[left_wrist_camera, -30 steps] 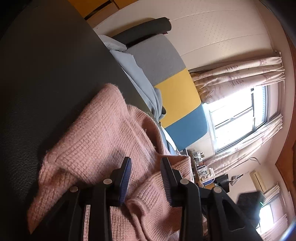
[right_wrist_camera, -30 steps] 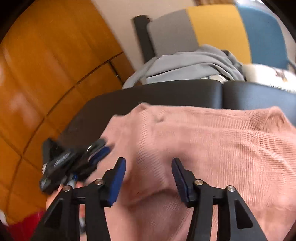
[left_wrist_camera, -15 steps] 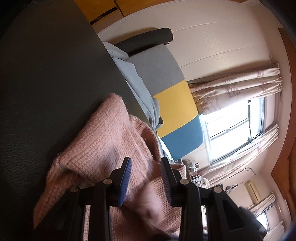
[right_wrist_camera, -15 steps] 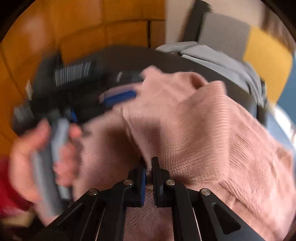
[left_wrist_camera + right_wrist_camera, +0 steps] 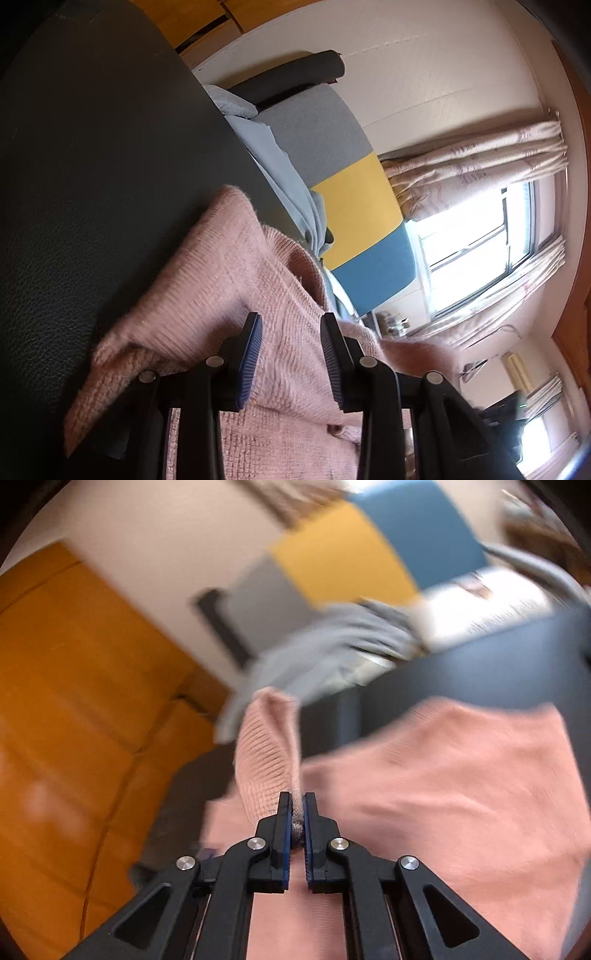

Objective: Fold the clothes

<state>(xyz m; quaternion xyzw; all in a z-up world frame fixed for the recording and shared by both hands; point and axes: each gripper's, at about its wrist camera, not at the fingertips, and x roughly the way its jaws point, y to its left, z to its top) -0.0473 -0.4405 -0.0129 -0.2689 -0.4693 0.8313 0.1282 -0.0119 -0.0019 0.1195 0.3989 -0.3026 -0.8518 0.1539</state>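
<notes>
Right wrist, gripper (image 5: 297,805) pinching sweater (image 5: 443,794) edge

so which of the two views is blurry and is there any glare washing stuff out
Right wrist view: heavy motion smear over the grey garment and colour-block chair; only the right gripper, shut on the pink sweater, stays crisp. Left wrist view: mostly sharp, slight smear at the sweater's lower left edge; the window is blown out white, and fisheye bending curves the black surface.

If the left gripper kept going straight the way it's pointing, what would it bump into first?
Probably the pink sweater. The left gripper stands part open with the knit bunched right ahead of its fingertips, though depth is hard to judge.
</notes>
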